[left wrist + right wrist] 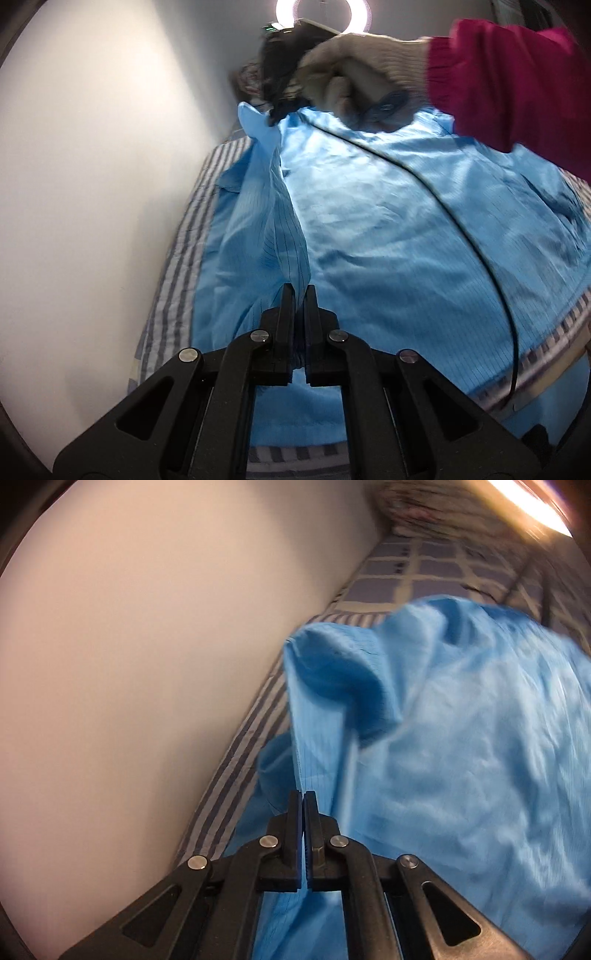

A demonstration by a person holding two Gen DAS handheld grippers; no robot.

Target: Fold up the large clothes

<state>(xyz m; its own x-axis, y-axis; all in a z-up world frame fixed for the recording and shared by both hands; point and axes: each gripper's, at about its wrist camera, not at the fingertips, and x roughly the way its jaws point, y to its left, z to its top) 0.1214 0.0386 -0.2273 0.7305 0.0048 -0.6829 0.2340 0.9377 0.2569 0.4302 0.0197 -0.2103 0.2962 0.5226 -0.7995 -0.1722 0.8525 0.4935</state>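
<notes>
A large light-blue garment (pixel 388 229) lies spread over a striped bed sheet (pixel 173 266). My left gripper (pixel 299 291) is shut on a raised fold of it near the garment's near end, and the fold runs away as a taut ridge. At the far end my right gripper (pixel 275 110), held by a gloved hand (pixel 354 70), pinches a lifted peak of the cloth. In the right wrist view the right gripper (pixel 303 797) is shut on the edge of the blue garment (pixel 461 757), which bunches up just ahead of the tips.
A white wall (pixel 92 184) runs close along the left side of the bed. A black cable (pixel 443 192) trails across the garment from the right gripper. A magenta sleeve (pixel 517 85) crosses the top right. A ring light (pixel 321 14) glows above. Checked bedding (pixel 424 572) lies beyond.
</notes>
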